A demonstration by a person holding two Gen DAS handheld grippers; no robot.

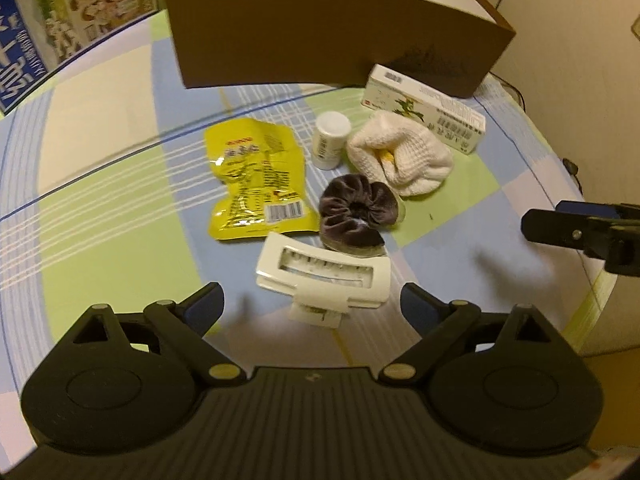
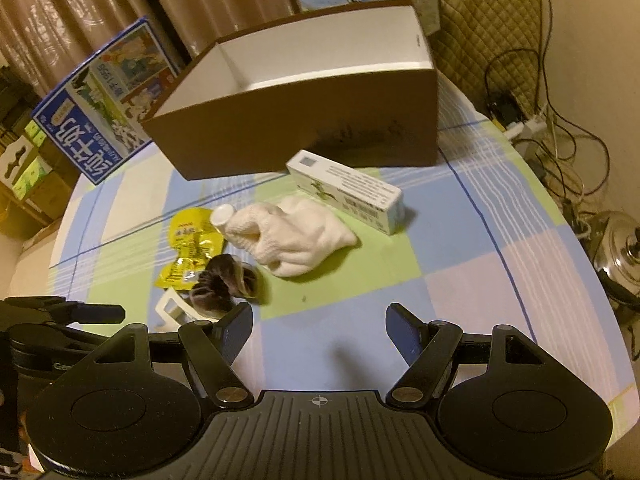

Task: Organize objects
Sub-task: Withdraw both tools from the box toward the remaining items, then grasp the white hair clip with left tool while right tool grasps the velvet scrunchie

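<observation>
My left claw [image 1: 312,304] hangs spread over the white hair clip [image 1: 324,276], my right claw [image 2: 319,326] spread above bare worktop [image 2: 460,288]; neither holds anything. The clip lies against the dark scrunchie [image 1: 354,210], near the yellow packet [image 1: 256,176], all short of the open box [image 2: 304,120]. Closing carelessly, I might snag the scrunchie too (or skid the slick clip aside).

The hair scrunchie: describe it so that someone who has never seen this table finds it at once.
Start at the brown cardboard box at the back of the checked tablecloth and come toward the cluster of small items in front of it. The scrunchie lies between the yellow snack packet and the white knitted cloth, just beyond the white hair claw. It is the only dark, ruffled velvet ring there.
</observation>
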